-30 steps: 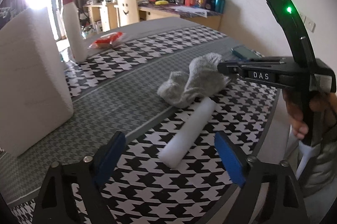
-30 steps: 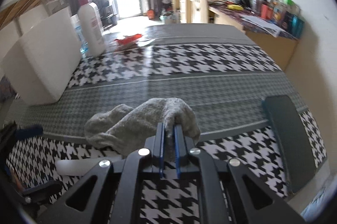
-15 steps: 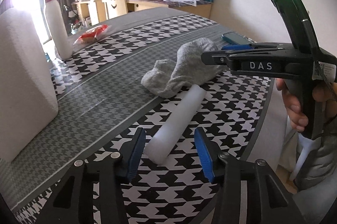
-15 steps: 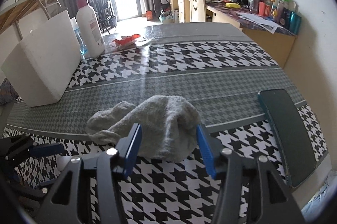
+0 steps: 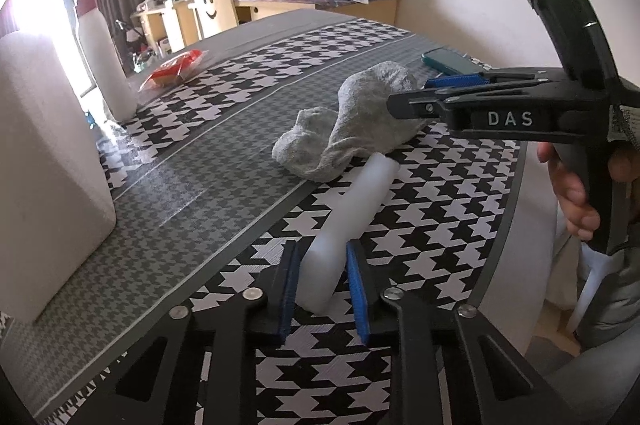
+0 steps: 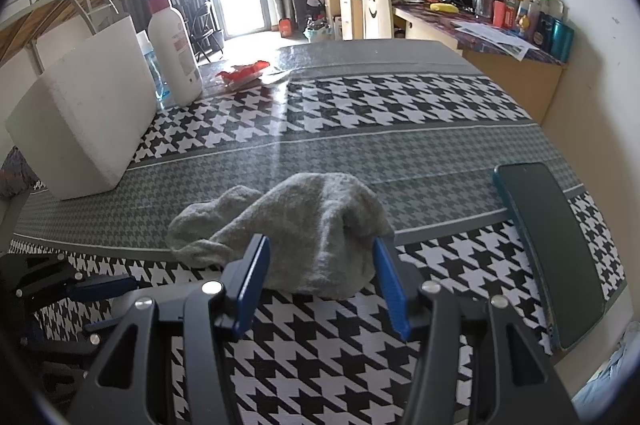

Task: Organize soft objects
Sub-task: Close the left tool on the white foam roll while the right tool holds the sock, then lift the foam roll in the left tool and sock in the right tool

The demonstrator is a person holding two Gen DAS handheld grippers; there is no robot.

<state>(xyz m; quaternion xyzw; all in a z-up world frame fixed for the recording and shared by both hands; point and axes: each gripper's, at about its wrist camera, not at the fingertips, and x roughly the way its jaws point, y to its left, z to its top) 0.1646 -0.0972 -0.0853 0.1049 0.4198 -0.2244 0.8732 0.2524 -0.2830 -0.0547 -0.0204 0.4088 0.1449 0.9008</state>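
Observation:
A white foam stick [image 5: 348, 213] lies on the houndstooth table. My left gripper [image 5: 322, 279] is shut on its near end, blue pads touching both sides. A crumpled grey cloth [image 5: 352, 121] lies just beyond the stick's far end; it also shows in the right wrist view [image 6: 304, 229]. My right gripper [image 6: 320, 281] is open, its blue pads either side of the cloth's near edge and not gripping it. The right gripper's body shows in the left wrist view [image 5: 452, 93].
A big white foam block [image 6: 88, 121] and a white spray bottle [image 6: 174, 53] stand at the left. A red packet [image 6: 244, 73] lies farther back. A dark phone [image 6: 552, 249] lies near the right table edge. A cluttered desk stands beyond.
My right gripper, shut on the cloth a second ago, has opened and let it drop. My left gripper moved forward and closed from wide open onto the foam stick's near end.

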